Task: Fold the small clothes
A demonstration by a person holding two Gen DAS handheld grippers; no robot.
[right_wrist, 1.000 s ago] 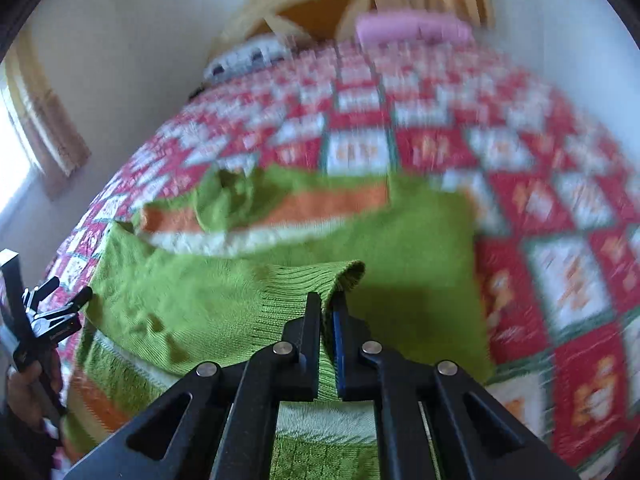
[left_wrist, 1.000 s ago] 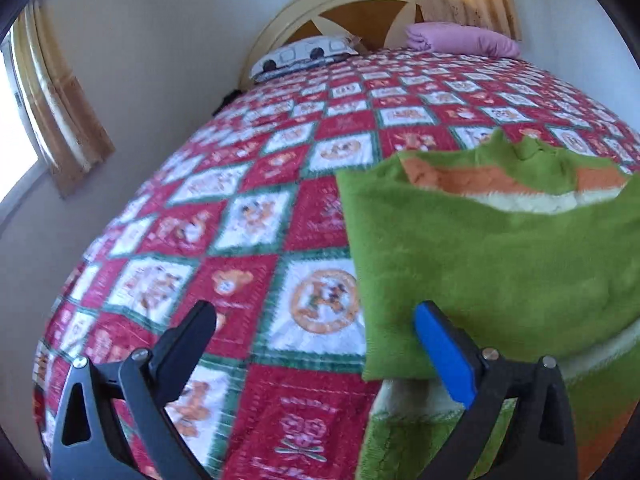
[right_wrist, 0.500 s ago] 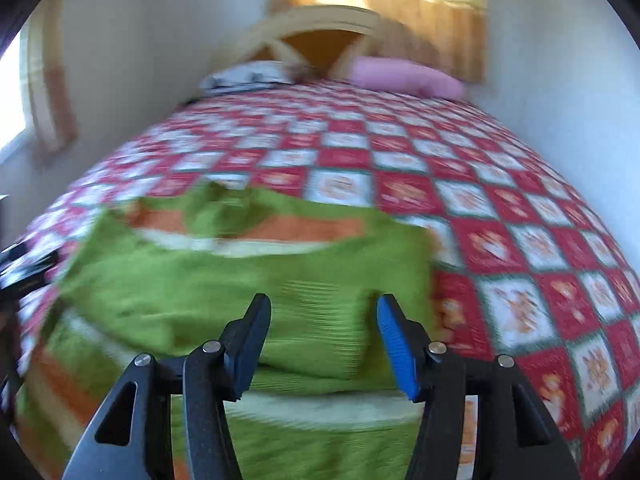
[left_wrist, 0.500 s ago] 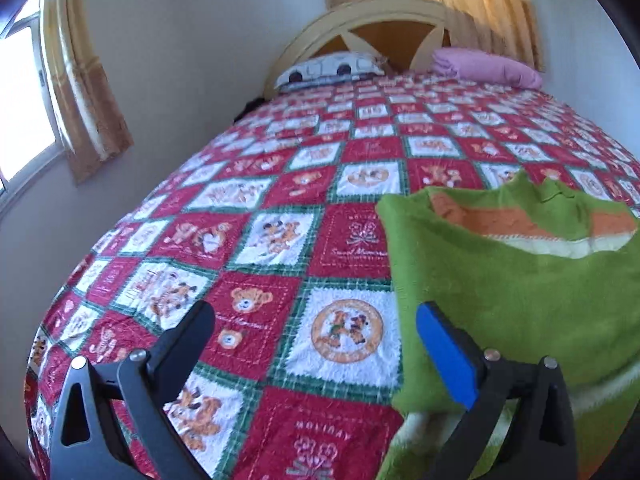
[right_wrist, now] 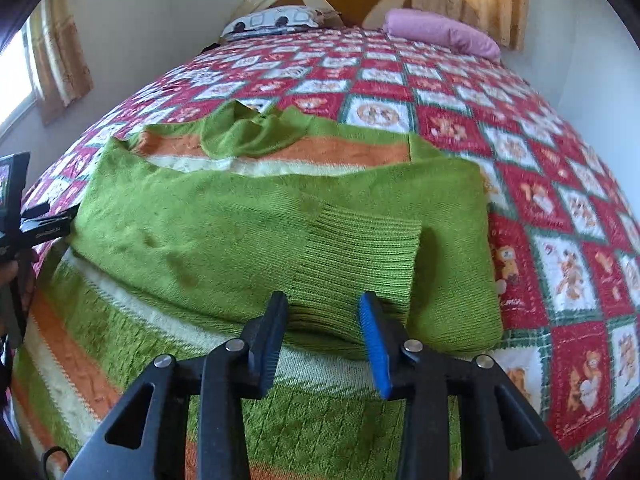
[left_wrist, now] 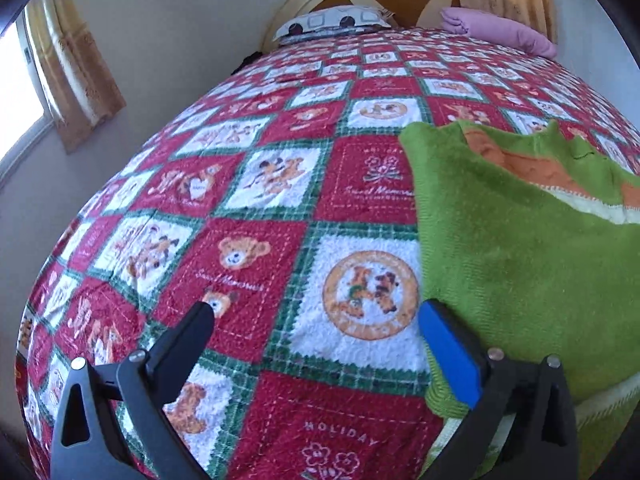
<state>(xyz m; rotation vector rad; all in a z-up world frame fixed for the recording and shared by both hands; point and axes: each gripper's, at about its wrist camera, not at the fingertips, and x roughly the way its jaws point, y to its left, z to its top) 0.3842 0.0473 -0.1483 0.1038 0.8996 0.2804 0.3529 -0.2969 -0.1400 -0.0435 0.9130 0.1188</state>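
A green knit sweater (right_wrist: 240, 216) with orange and cream stripes lies on the bed, its sleeves folded across the body. The ribbed cuff (right_wrist: 360, 248) of one sleeve lies flat on top. My right gripper (right_wrist: 323, 298) hovers at the cuff's near edge. Its jaws are closing, the cuff's edge lies between the tips, and the pads do not press on it. My left gripper (left_wrist: 316, 308) stands wide open over the bedspread, its blue finger (left_wrist: 448, 352) touching the left edge of the sweater (left_wrist: 520, 260). Nothing is between the left fingers.
A red, white and green patchwork bedspread (left_wrist: 240, 240) covers the whole bed. A patterned pillow (left_wrist: 332, 24) and a pink pillow (left_wrist: 500, 32) lie by the headboard. Walls and curtained windows stand to the left and behind. A hand (right_wrist: 10, 280) holding the left tool shows at the edge.
The right gripper, shut on the sleeve cuff a second ago, has let it go and opened; the cuff now lies flat. Both grippers have sunk closer to the bed.
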